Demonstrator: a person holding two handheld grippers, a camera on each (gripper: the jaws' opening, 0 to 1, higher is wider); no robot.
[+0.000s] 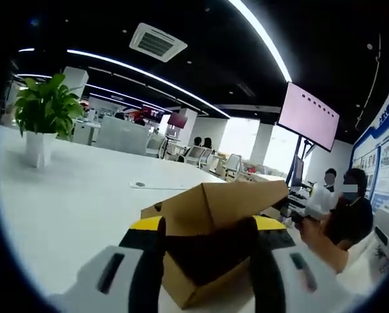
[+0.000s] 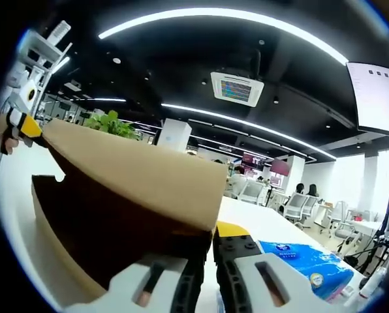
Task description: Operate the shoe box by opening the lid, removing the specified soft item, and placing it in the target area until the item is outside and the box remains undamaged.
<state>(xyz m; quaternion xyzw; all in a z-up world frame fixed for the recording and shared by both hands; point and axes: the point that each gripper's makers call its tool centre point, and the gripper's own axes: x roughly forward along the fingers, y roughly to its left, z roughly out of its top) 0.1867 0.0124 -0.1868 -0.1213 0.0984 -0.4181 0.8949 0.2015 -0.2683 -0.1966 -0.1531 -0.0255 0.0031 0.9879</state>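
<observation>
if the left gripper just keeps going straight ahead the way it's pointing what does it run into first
Most likely the cardboard shoe box. The left gripper points at its open side, jaws spread, with the raised lid just above their line. Depth is hard to judge, but it would probably enter the dark interior or catch the box's front edge.

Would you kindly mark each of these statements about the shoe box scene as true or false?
1. The cardboard shoe box has its lid raised. True.
2. A potted plant stands on the white table. True.
3. The blue packet lies inside the box. False: it lies on the table beside it.
4. The wall screen shows green. False: it shows pink.
5. The left gripper points toward the box. True.
</observation>
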